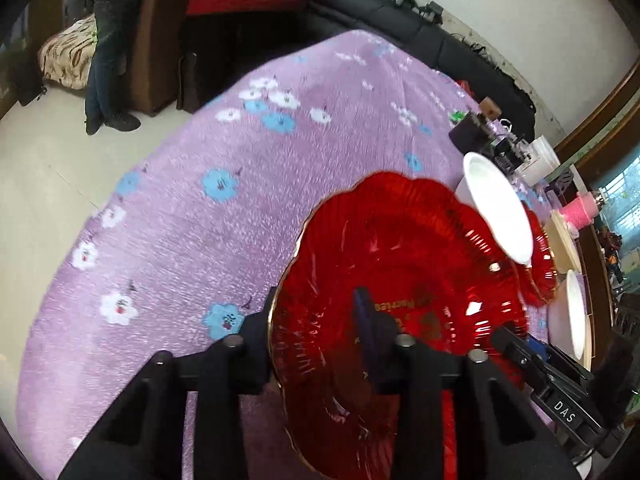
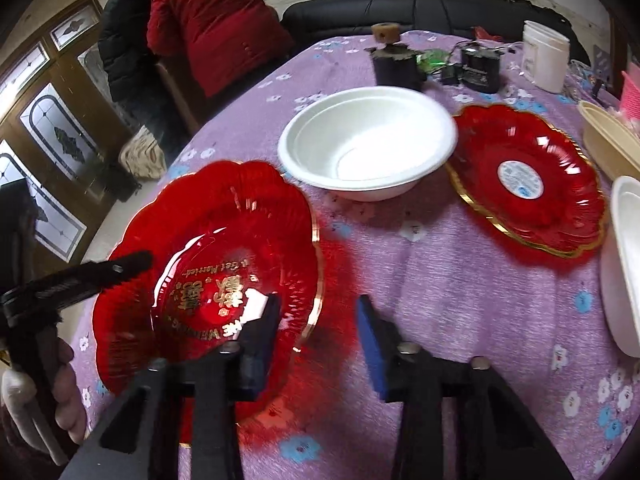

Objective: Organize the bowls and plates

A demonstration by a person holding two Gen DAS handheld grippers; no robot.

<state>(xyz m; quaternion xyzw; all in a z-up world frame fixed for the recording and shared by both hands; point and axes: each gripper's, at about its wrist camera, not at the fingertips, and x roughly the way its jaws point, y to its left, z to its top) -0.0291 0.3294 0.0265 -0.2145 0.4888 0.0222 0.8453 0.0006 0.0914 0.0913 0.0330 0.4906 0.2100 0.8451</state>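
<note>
**Two-handed pick-up of the near red plate.** The near red plate (image 2: 224,216), gold-lettered and gold-rimmed, lies at the front left of the table (image 2: 460,280), close to the table's left edge.

The right gripper (image 2: 316,312) straddles the plate's right rim. One finger is over the plate's floor and the blue-padded finger is outside the rim. A strip of cloth shows between rim and pad, so these jaws are narrowed but not yet clenched.

The left gripper (image 1: 312,320) straddles the opposite rim. Its outer finger is against the gold edge and its inner pad is seen through the red plastic. Whether these jaws pinch the wall cannot be told.

*Doing the step well.* Both pairs of jaws should probably seat deep on the sloping wall, not on the thin scalloped lip. They should close evenly and lift together so the plate stays level. Its likely destination is the second red plate (image 2: 532,184), at the right, which carries a round label.

*Edges and room.*
- The white bowl (image 2: 368,140) stands between the two plates and a little further back. The carry should pass in front of it or above its rim.
- A second white bowl (image 2: 624,264) and a beige dish (image 2: 608,140) crowd the far right edge, just beside the target plate.
- Bare cloth in front of the bowl offers the widest corridor.
- In the left wrist view, the cloth to the left of the plate is open.
- Two people (image 2: 192,24) stand beyond the far left corner, well apart from the work.
</note>
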